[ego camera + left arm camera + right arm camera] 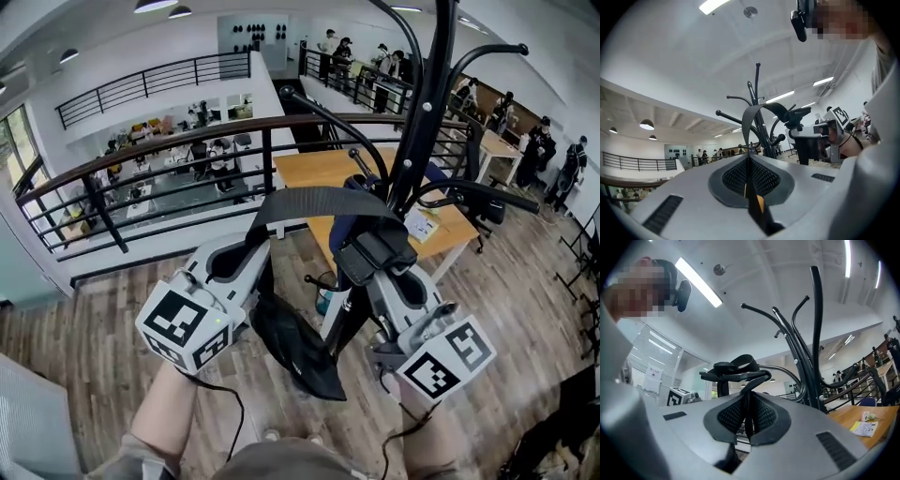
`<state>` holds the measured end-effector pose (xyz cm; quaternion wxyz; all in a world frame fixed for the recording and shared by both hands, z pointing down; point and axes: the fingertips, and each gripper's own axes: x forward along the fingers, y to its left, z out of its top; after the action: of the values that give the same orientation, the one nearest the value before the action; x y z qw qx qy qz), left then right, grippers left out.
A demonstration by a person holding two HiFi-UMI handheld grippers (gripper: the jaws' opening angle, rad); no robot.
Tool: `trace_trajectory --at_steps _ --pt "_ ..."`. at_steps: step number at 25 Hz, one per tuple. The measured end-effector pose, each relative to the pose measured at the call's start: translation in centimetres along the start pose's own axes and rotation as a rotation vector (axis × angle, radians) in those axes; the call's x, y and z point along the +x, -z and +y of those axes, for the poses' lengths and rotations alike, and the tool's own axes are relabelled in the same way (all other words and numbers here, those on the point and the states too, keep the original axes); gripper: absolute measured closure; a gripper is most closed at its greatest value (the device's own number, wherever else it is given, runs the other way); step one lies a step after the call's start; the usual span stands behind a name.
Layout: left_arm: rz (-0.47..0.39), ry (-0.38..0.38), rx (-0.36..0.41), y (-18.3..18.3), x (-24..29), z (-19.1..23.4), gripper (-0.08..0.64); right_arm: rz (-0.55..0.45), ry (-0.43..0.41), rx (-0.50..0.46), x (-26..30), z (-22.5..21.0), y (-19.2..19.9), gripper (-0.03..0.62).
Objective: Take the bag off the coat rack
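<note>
The black coat rack point(424, 103) rises at the centre right, its curved arms spreading overhead. A black bag point(302, 354) hangs low between my two grippers, clear of the rack's arms. Its wide strap point(319, 199) arches from one gripper to the other. My left gripper point(265, 232) is shut on one end of the strap point(751, 123). My right gripper point(375, 251) is shut on the other end point(749, 380), close to the rack's pole point(815, 333). In the left gripper view the right gripper point(820, 136) shows beside the rack point(758, 105).
A dark railing point(141, 161) runs across behind the rack, with a lower floor beyond. A wooden table point(323, 169) carrying a paper point(422, 225) stands behind the pole. A teal bottle point(323, 302) sits on the wood floor. Several people stand far back.
</note>
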<state>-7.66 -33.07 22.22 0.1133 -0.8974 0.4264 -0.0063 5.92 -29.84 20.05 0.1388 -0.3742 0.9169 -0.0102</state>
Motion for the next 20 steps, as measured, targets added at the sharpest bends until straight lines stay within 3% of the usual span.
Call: trace_trajectory --at_steps 8,12,20 --pt "0.111 -0.149 0.015 2.2 -6.6 3.4 0.543 0.052 -0.126 0.054 4.1 3.4 3.3 0.557" --pt "0.120 -0.211 -0.016 3.3 -11.3 4.6 0.543 0.084 -0.186 0.096 5.7 6.0 5.6 0.557" --pt "0.244 -0.416 -0.019 7.0 -20.0 6.8 0.543 0.202 -0.340 0.178 9.3 10.7 12.0 0.557"
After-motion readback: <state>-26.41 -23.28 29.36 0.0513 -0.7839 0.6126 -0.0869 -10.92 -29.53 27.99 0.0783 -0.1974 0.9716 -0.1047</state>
